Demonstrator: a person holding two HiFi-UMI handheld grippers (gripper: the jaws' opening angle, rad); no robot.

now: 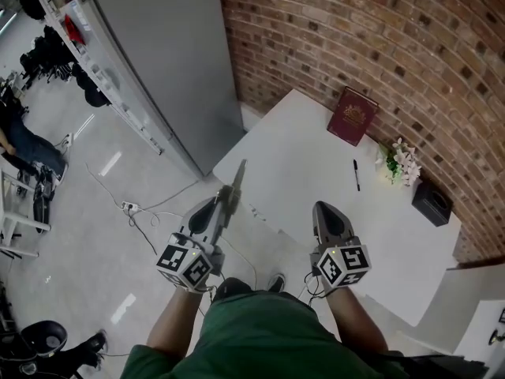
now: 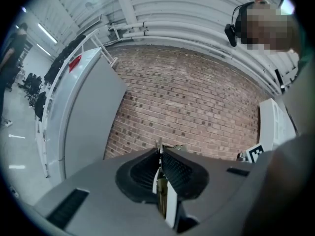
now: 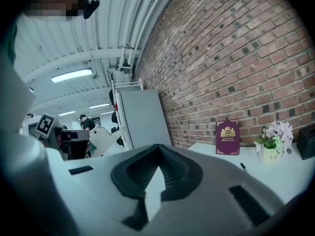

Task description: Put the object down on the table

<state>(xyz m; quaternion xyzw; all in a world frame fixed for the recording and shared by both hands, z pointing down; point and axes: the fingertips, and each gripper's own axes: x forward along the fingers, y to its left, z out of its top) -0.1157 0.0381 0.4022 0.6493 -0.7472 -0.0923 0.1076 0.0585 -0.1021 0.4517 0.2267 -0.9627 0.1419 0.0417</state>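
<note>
My left gripper (image 1: 223,204) is shut on a thin flat object (image 1: 235,178), held edge-on and sticking out past the jaws toward the near left corner of the white table (image 1: 300,156). In the left gripper view the jaws (image 2: 160,154) pinch its olive and white edge (image 2: 161,195), pointing at the brick wall. What the flat object is cannot be told. My right gripper (image 1: 326,212) hovers over the table's near edge, shut with nothing between its jaws (image 3: 158,149).
A maroon book (image 1: 353,116) leans on the brick wall at the table's back. A pen (image 1: 356,175), a small pot of flowers (image 1: 398,163) and a black box (image 1: 432,202) lie toward the right. A tall grey cabinet (image 1: 173,61) stands left; cables (image 1: 130,208) lie on the floor.
</note>
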